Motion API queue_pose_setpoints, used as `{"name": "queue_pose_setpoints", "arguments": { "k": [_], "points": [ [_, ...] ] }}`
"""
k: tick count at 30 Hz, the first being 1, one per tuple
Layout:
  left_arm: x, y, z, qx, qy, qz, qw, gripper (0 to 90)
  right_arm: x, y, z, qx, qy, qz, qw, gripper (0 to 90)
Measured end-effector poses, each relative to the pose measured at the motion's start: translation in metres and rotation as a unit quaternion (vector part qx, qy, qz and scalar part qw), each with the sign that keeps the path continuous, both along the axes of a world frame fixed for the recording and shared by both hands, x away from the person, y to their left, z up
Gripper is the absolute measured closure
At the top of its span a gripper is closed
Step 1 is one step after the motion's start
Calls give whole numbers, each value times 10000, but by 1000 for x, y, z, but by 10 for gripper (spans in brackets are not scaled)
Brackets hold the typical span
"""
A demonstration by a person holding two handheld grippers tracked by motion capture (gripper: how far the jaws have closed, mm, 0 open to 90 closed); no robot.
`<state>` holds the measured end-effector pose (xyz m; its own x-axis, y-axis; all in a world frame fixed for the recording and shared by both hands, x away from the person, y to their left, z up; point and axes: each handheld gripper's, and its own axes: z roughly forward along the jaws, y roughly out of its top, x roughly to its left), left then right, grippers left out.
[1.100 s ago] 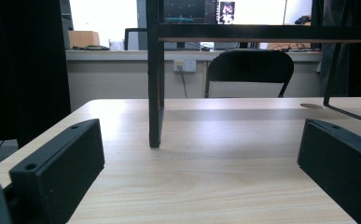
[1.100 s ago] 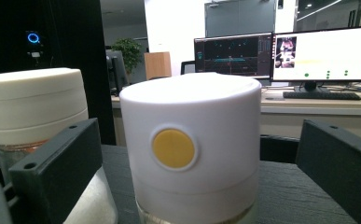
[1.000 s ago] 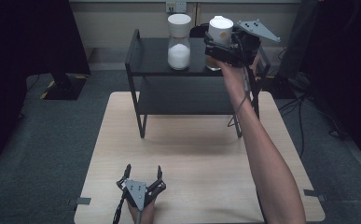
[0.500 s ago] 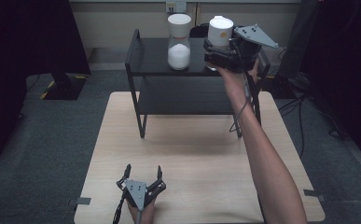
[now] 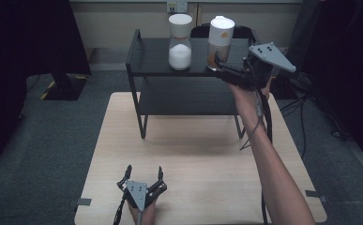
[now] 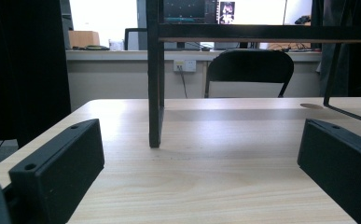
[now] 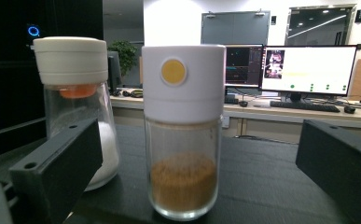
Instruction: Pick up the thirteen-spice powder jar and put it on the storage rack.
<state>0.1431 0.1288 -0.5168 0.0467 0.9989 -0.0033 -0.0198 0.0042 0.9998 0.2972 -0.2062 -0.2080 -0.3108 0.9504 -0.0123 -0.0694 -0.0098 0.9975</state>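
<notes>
Two glass jars stand upright on the black metal shelf (image 5: 155,56) — the white-lidded jar of brown granules (image 5: 220,43) just beside the right hand-held gripper (image 5: 226,71), whose jaws gape apart, off the glass. White-capped jar of white powder (image 5: 180,42) stands near. Left hand-held gripper (image 5: 144,176) rests spread wide on the pale wooden worktop (image 5: 198,154).

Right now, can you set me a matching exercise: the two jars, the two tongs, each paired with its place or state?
Things:
1. jar with brown granules
2. jar with white powder
3. left tongs
4. right tongs

Places or states:
A. low over the wooden table, open, holding nothing
B. at the black shelf, open, jar standing free between the jaws
C. left spot on the shelf top
D. right spot on the shelf top

Pairs: 1-D, 2-C, 3-A, 4-B
</notes>
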Motion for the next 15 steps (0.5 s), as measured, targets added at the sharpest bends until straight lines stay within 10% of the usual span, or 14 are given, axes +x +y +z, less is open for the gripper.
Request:
{"name": "queue_pose_setpoints", "arguments": {
  "k": [15],
  "points": [
    [0,0,0,1,0,7,10000,0,-37,-24,-41,147,-89,68,9998,0]
  ]
}}
